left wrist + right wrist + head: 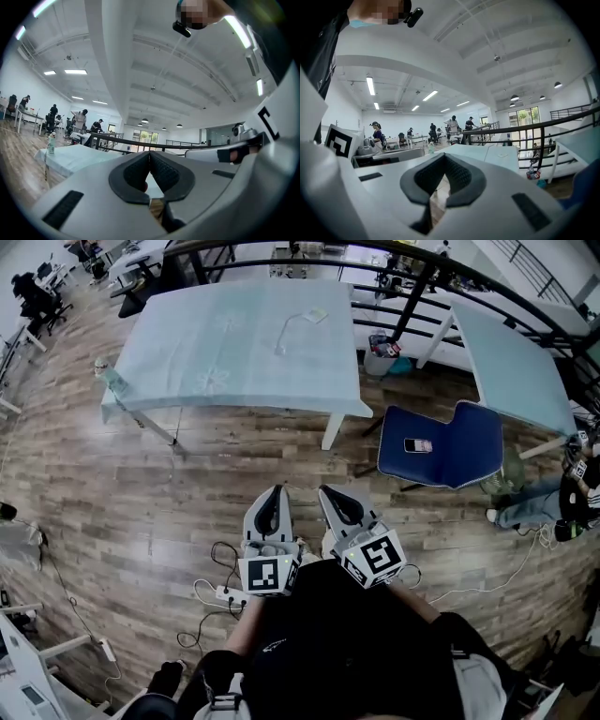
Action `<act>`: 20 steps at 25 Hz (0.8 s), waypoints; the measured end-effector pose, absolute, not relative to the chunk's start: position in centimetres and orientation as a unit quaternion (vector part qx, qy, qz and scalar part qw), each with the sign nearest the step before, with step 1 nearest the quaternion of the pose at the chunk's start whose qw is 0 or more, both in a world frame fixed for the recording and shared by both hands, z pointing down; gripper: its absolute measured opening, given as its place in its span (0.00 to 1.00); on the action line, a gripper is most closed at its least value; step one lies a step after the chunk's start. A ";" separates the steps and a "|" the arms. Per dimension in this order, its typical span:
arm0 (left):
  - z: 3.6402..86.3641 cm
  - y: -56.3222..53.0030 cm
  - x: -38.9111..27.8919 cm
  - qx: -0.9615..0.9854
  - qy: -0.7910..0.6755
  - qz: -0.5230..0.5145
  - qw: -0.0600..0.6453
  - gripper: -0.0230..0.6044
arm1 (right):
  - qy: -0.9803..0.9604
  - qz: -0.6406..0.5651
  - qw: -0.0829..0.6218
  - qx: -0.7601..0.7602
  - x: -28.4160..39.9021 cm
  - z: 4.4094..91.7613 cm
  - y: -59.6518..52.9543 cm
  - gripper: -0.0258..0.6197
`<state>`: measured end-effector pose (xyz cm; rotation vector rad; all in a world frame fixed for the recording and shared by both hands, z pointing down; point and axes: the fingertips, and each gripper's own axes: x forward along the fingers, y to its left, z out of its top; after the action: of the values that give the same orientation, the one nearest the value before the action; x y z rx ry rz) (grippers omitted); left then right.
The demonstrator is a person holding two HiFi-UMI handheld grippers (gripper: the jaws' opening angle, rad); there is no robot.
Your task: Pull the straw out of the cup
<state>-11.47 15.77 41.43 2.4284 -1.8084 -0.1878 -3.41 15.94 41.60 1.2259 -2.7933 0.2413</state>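
Observation:
A table under a pale blue cloth (pixel 244 343) stands ahead across the wooden floor. A thin bent white thing (pixel 284 335) lies on it beside a small pale flat object (pixel 315 315); I cannot make out a cup. Both grippers sit side by side close to my body, over the floor and well short of the table. My left gripper (pixel 273 495) is shut with nothing in it, its pads meeting at the tip (pixel 150 154). My right gripper (pixel 330 495) is likewise shut and empty (pixel 443 157). The table (pixel 487 152) shows beyond the right jaws.
A small bottle (pixel 101 367) stands at the table's left corner. To the right is a blue chair (pixel 445 442) with a phone (pixel 418 444) on it, then a second table (pixel 511 362). A person (pixel 553 498) sits on the floor at far right. Cables and a power strip (pixel 225 594) lie by my feet.

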 end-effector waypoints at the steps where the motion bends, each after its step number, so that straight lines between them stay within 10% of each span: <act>1: 41.8 15.6 -11.6 0.800 -0.594 -0.060 0.054 0.06 | -0.911 0.081 0.043 0.402 -3.5 41.8 15.7 0.05; 20: 42.3 4.8 -16.5 0.778 -0.624 -0.035 0.068 0.06 | -0.925 0.102 0.043 0.363 -9.1 42.9 3.7 0.05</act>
<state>-16.49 4.78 42.28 2.3439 -1.8789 -0.1051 -9.10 3.67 42.88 1.1111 -2.8293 0.3118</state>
